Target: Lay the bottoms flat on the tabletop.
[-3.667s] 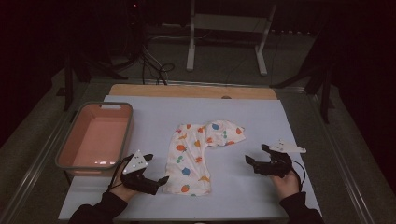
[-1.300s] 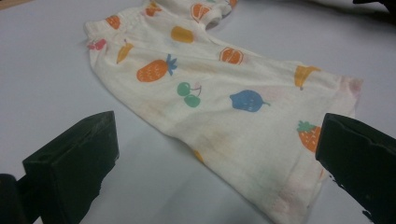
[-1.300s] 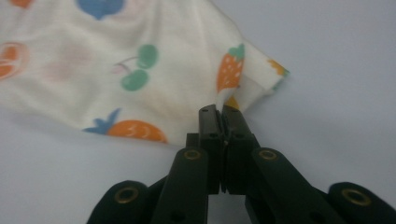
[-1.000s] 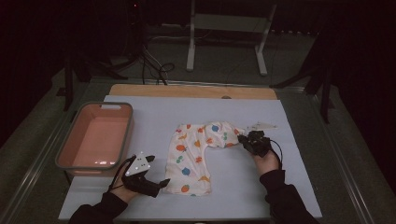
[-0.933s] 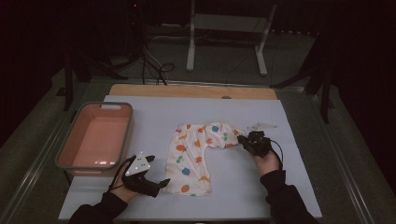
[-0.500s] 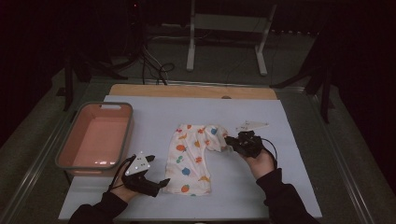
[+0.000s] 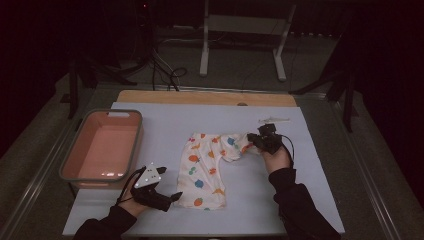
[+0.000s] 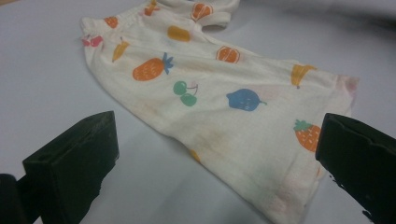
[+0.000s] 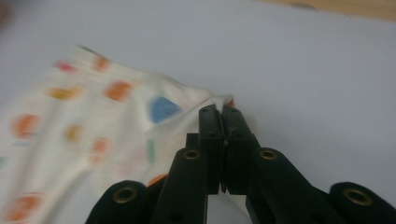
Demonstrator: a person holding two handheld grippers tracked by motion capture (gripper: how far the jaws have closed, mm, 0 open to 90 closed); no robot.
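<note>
A small cream garment (image 7: 205, 170) printed with coloured fruit lies flat on the pale blue table top (image 7: 165, 125). My right gripper (image 7: 255, 141) is at the garment's far right end and shut on a bunched edge of the cloth. In the right gripper view the jaws (image 9: 219, 114) are pressed together with the cloth's corner (image 9: 93, 116) pinched at their tips. My left gripper (image 7: 170, 197) rests open at the near left edge of the garment. In the left gripper view its jaws (image 8: 215, 158) stand wide apart, just short of the garment's lower leg (image 8: 224, 98).
A pink plastic tub (image 7: 125, 112) sits at the table's left side. A wooden strip (image 7: 205, 97) runs along the far edge. Beyond it are metal stand legs (image 7: 240, 40) and cables on a dark floor.
My right gripper went from the table's right side to the garment's right end, shut on it, and has pulled that end leftward. The left gripper has stayed put.
</note>
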